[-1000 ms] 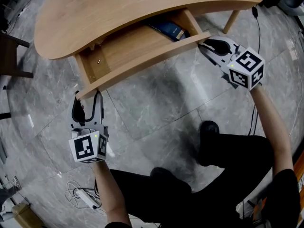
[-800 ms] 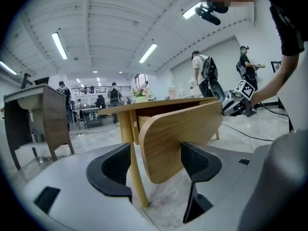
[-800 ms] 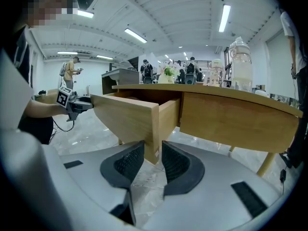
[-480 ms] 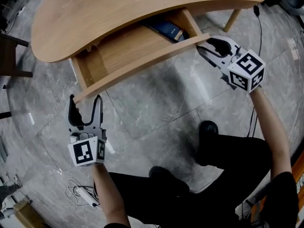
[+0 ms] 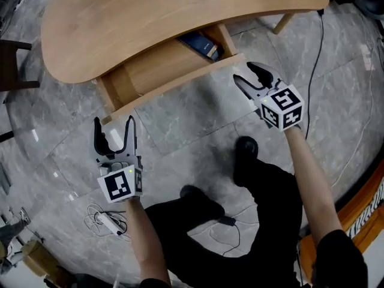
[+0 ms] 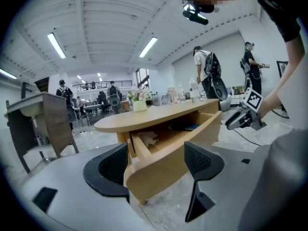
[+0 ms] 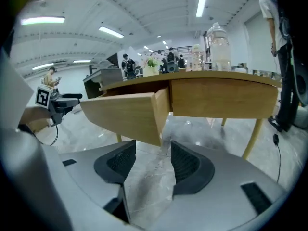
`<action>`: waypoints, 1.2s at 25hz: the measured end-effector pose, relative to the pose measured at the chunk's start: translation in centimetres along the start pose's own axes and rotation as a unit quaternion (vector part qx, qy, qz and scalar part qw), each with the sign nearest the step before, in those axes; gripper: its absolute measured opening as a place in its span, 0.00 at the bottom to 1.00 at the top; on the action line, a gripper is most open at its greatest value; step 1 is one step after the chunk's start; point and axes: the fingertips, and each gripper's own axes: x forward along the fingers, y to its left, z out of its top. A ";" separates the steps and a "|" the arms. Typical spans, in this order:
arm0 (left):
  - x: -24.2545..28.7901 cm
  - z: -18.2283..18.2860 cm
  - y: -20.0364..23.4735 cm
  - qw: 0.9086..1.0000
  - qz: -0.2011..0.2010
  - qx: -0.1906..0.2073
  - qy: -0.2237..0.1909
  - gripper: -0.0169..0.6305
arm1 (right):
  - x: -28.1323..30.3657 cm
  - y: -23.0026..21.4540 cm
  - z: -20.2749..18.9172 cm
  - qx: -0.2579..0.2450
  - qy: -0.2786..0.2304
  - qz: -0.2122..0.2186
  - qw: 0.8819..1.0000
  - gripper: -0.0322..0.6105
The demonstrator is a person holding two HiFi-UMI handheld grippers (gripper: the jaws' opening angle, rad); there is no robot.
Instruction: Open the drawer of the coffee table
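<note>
The drawer (image 5: 180, 86) stands pulled well out from under the coffee table (image 5: 150, 23), its front panel running from just ahead of the left gripper (image 5: 114, 125) across to just ahead of the right gripper (image 5: 246, 74). Both sets of jaws are opening and neither has hold of anything. The panel's end corner sits in the gap at the left tips, untouched, and only floor shows between the right pads.

The likely trouble is a snag. If the left gripper swings sideways with that corner inside its spread, a jaw could catch the panel and skew the drawer on its runners. Any further pull might also bring the drawer off its support (how much remains inside cannot be seen). The cable (image 5: 231, 221) near the person's feet could trip a backward step.

Table and drawer are pale, smooth wood, with the top a rounded bean shape and the panel gently curved. The pads are black and finely ribbed. The floor is glossy grey marbled tile.
</note>
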 end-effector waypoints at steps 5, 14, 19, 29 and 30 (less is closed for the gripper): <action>-2.0 6.1 -0.8 1.000 0.013 -0.002 0.024 0.59 | -5.9 2.3 3.9 0.058 0.010 -0.020 0.998 0.37; -8.5 20.9 -4.3 0.996 -0.020 -0.062 0.067 0.52 | -16.5 7.1 18.4 0.035 0.025 0.030 0.999 0.37; -11.5 30.6 -5.8 0.992 -0.038 -0.073 0.092 0.46 | -22.4 8.3 27.9 0.040 0.014 0.067 0.997 0.37; -17.3 50.2 -9.0 0.991 -0.050 -0.107 0.069 0.36 | -35.8 11.1 43.3 0.032 -0.042 0.130 0.990 0.28; -17.7 51.7 -9.2 0.991 -0.048 -0.107 0.063 0.35 | -36.8 11.2 44.4 0.030 -0.048 0.135 0.989 0.27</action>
